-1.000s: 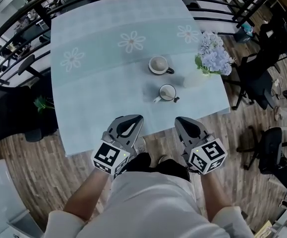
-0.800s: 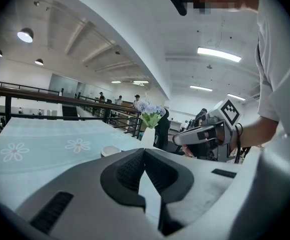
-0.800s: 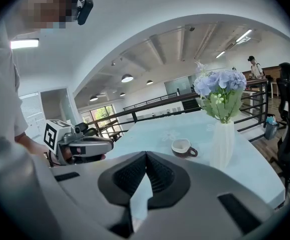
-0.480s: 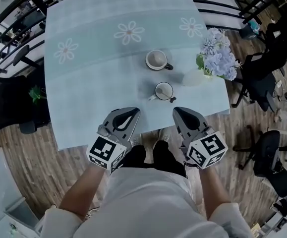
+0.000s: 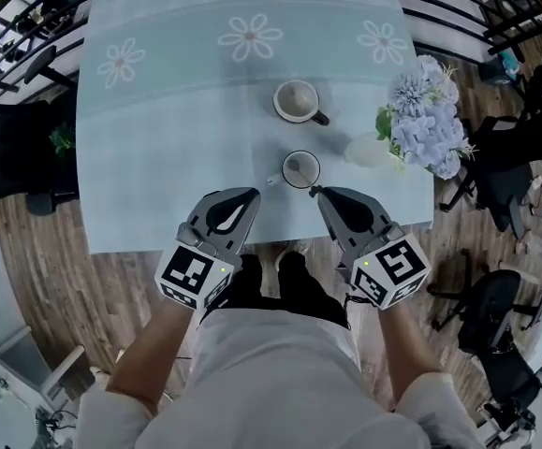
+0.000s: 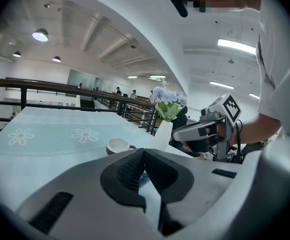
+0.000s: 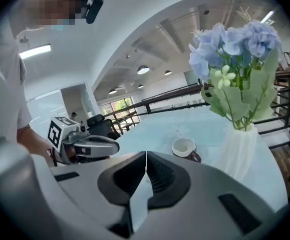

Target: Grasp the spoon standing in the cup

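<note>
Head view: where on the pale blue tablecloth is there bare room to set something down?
Free: the left half of the tablecloth, up to the cups. Crowded, from centre rightwards: the white spoon cup, the far white cup, the white vase of blue flowers, the left gripper and the right gripper.

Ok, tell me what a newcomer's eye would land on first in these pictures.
The left gripper and right gripper, each with a marker cube and both with jaws shut, point from the table's near edge toward a small cup with a spoon in it. Beyond it sits a second cup. At the table's right edge stand pale blue flowers in a white vase.
</note>
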Tool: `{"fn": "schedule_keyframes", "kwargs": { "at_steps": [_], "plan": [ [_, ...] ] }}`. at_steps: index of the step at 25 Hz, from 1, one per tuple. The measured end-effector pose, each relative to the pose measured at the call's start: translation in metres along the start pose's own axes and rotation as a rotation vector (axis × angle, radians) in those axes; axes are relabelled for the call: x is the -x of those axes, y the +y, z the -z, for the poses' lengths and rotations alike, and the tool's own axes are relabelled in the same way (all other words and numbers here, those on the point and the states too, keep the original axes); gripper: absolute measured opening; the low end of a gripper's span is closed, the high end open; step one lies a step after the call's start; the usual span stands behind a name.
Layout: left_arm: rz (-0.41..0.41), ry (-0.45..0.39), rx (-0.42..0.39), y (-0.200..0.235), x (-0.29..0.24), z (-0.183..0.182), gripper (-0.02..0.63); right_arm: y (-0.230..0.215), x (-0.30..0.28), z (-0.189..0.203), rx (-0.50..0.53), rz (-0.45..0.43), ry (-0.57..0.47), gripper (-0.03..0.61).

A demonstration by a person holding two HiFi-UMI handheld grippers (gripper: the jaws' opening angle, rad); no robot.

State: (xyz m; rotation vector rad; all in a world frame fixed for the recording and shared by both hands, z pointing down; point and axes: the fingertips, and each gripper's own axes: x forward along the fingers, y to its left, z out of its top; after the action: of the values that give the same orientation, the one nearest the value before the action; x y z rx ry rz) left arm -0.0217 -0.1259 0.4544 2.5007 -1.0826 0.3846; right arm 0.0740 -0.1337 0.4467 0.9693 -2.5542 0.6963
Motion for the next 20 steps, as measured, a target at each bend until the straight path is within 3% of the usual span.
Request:
{"fn": "schedule_keyframes", "kwargs": {
  "at_steps": [8,10,16,20],
  "plan": [
    [-0.04,-0.007,0.041,-0.001,-0.016,0.01,0.02,0.003,-0.012,0.007,0.19,-0.152,0.095,0.035],
    [-0.046,-0.008,0.052,-0.001,-0.017,0.014,0.02,0.003,-0.016,0.011,0.23,-0.178,0.129,0.119],
    [-0.064,-0.009,0.083,0.005,-0.016,0.03,0.02,0.002,-0.029,0.024,0.425,-0.214,0.207,0.132],
    [-0.077,-0.007,0.101,0.013,-0.011,0.04,0.02,0.002,-0.036,0.037,0.47,-0.216,0.268,0.137]
  ]
}}
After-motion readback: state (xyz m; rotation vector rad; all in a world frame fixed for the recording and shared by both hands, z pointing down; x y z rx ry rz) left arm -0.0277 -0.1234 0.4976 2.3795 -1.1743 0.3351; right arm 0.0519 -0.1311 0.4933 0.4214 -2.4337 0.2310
